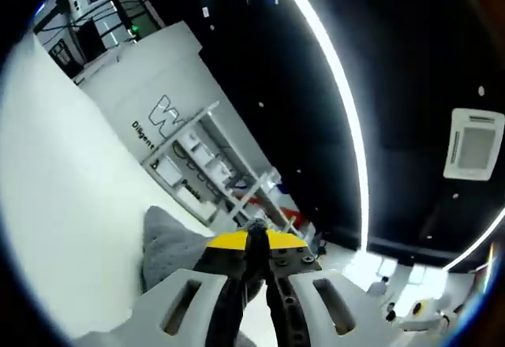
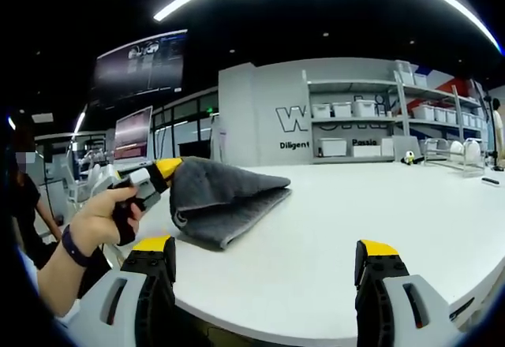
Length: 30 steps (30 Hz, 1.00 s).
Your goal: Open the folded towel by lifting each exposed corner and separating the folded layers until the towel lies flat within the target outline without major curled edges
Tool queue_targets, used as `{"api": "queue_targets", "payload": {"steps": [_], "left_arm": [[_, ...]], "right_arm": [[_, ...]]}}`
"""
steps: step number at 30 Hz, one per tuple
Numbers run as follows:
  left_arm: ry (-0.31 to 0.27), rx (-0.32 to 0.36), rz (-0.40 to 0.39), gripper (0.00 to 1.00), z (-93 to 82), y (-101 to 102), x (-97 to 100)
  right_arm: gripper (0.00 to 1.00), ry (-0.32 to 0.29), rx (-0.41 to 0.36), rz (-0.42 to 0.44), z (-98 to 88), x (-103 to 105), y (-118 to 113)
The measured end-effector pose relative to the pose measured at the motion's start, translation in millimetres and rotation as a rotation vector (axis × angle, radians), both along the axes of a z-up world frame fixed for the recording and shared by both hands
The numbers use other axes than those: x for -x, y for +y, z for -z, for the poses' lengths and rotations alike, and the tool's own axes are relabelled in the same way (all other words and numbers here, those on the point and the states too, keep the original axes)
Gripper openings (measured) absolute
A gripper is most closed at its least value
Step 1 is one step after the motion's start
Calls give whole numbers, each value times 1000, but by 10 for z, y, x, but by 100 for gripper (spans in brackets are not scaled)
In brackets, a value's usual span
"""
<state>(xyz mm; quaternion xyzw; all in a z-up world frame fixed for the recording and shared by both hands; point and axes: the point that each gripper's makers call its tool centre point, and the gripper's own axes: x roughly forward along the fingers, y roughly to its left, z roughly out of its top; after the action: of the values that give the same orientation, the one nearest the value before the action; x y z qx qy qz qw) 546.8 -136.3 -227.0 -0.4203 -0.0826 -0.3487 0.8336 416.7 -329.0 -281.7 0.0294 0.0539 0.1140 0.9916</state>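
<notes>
In the right gripper view I see the person's hand (image 2: pixel 106 219) left of the towel, wrapped around the left gripper (image 2: pixel 163 171), whose yellow-tipped jaws are closed on the towel's (image 2: pixel 225 197) upper left corner and hold that corner raised. The towel is grey, plush, folded in at least two layers, with its thick folded edge facing my right gripper (image 2: pixel 268 259). It lies on the white table (image 2: pixel 394 205), near the table's left edge. My right gripper's jaws stand wide apart with nothing between them, in front of the towel and clear of it.

In the left gripper view, the left gripper's jaws are pressed together, with grey towel (image 1: pixel 170 244) bunched just left of the tips.

Behind the towel, across the table, stands a grey wall (image 2: pixel 268 126) with lettering. Right of that wall are shelves (image 2: pixel 363 126) of white bins. Above the towel, light strips cross a dark ceiling (image 2: pixel 316 16).
</notes>
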Motion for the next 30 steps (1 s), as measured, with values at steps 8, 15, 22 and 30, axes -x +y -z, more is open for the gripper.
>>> {"api": "queue_targets", "payload": {"steps": [8,15,22,30], "left_arm": [[32,128,8,4,-3,100,43],[46,249,9,4,-56,209,75],[77,357,6,4,-30,302,93],[122,476,6,4,62,375,117]], "right_arm": [[96,1,1,-2,5,8,6],[96,3,0,-1,19,5,12],[96,2,0,-2,18,0,14],[96,3,1,-3,21,-6,14]]}}
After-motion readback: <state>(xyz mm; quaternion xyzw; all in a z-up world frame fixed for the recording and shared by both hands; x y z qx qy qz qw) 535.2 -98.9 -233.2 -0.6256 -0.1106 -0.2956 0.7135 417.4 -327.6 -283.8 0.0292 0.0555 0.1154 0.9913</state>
